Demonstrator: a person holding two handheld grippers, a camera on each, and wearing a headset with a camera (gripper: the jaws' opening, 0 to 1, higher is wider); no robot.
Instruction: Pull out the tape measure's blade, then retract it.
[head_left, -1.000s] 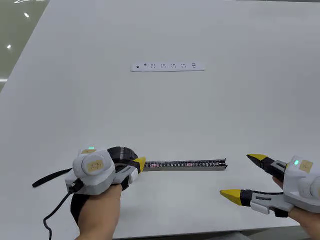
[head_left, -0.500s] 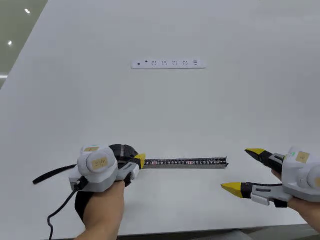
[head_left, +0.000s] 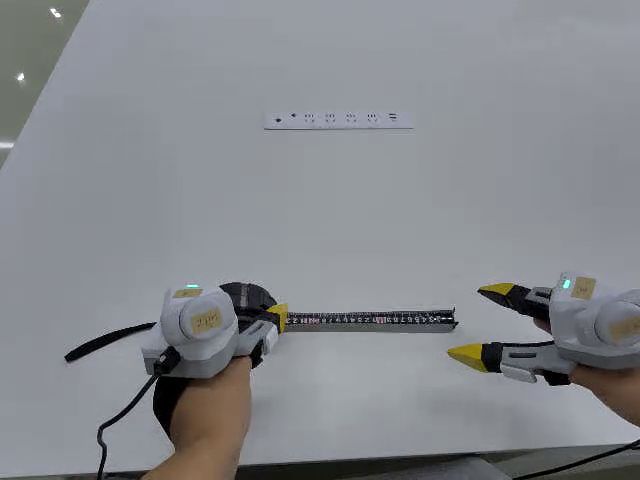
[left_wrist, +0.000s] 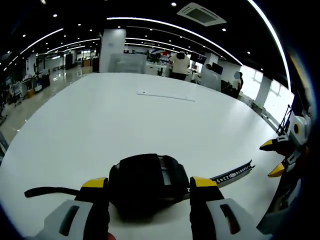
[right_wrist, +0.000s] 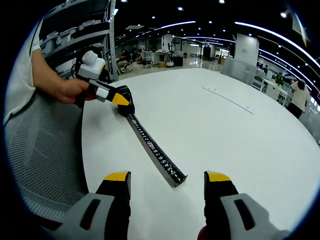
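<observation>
At the near edge of the white tabletop (head_left: 420, 220), the left hand-held gripper (head_left: 266, 327) clamps its yellow-tipped jaws on the black, round-bodied tape measure (left_wrist: 148, 181), which rests on the surface. Its dark numbered blade (head_left: 370, 320) lies flat, drawn out to the right. Just past the blade's end hook, the right hand-held gripper (head_left: 480, 322) hangs with jaws spread wide, holding nothing. A long white power strip (head_left: 338, 120) lies well beyond.
</observation>
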